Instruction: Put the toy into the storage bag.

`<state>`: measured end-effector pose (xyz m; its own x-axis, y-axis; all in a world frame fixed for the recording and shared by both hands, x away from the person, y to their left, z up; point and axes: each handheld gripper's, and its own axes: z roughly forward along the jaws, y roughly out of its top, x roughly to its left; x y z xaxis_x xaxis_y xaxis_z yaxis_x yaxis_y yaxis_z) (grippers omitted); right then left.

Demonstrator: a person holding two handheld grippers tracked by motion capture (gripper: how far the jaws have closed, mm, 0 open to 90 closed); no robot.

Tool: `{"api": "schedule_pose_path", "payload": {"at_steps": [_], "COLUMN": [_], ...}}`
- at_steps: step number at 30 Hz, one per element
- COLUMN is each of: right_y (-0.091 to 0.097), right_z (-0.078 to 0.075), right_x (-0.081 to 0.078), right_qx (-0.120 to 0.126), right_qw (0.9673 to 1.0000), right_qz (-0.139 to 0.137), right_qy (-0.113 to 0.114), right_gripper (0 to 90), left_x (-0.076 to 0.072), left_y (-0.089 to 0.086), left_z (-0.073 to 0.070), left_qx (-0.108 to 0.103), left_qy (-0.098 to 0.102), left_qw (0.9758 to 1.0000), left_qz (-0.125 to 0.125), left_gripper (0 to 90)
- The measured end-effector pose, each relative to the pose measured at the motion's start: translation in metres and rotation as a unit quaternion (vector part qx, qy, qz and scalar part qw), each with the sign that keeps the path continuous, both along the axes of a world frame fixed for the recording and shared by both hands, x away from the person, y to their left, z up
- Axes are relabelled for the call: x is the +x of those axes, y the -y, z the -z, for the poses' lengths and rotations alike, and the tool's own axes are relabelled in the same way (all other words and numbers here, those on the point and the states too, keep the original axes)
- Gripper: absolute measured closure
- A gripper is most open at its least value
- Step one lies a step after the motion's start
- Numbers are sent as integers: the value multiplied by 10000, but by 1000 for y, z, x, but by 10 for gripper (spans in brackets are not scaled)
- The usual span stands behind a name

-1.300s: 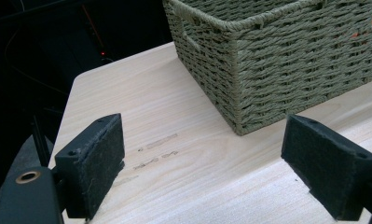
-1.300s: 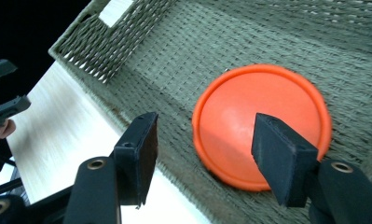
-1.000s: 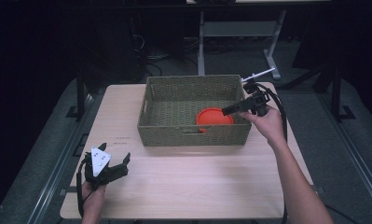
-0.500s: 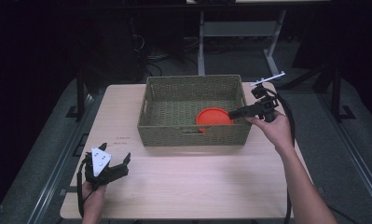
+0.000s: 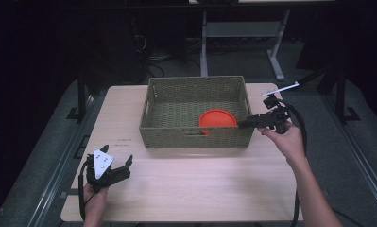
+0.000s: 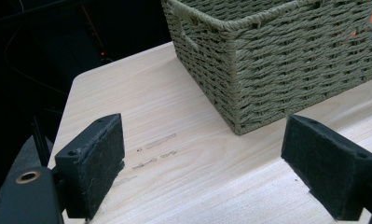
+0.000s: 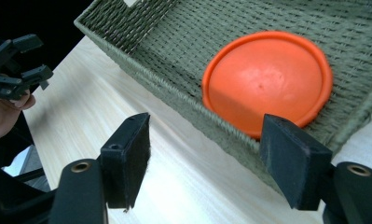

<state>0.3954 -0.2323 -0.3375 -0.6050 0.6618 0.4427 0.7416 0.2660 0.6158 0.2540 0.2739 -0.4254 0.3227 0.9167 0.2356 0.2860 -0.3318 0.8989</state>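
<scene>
Dark floor and the legs of a grey stand lie behind a pale wooden table (image 5: 200, 189), on which a green woven basket (image 5: 195, 137) sits toward the far edge. An orange disc (image 5: 218, 118) lies flat on the basket floor, in its near right corner, touching the front wall. On the right, the person's forearm reaches up from the bottom edge, and the hand holds the right gripper (image 5: 246, 124) level just beside the basket's right wall, its tips pointing left at the near right corner. Its own camera shows both black pads wide apart with nothing between them, the disc beyond them over the rim. At the near left corner of the table, the other hand holds the left gripper (image 5: 124, 165) low over the wood, well apart from the basket, angled toward it, jaws spread and empty
</scene>
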Motion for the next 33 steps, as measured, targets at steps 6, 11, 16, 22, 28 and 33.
{"api": "schedule_pose_path", "payload": {"at_steps": [6,11,16,22,28,33], "right_y": [5,8,12,16,22,30], "right_z": [1,2,2,7,19,31], "right_x": [-10,-17,-33,-43,-54,-61], "right_qx": [32,54,76,149,136,209], "right_qw": [10000,9999,9996,9995,9997,9996], "right_qz": [-32,-74,-75,-102,-45,62], "right_qy": [37,108,253,248,211,166], "right_gripper": [326,318,316,312,294,292], "left_x": [0,0,0,0,0,0], "left_y": [0,0,0,0,0,1], "left_z": [0,0,0,1,1,1], "left_qx": [-8,8,-23,-34,-23,-45], "left_qy": [-12,1,-9,6,4,2], "left_qw": [10000,10000,10000,10000,10000,10000], "left_qz": [-5,-11,-27,-25,-34,-31], "left_gripper": [127,127,127,127,127,127]}}
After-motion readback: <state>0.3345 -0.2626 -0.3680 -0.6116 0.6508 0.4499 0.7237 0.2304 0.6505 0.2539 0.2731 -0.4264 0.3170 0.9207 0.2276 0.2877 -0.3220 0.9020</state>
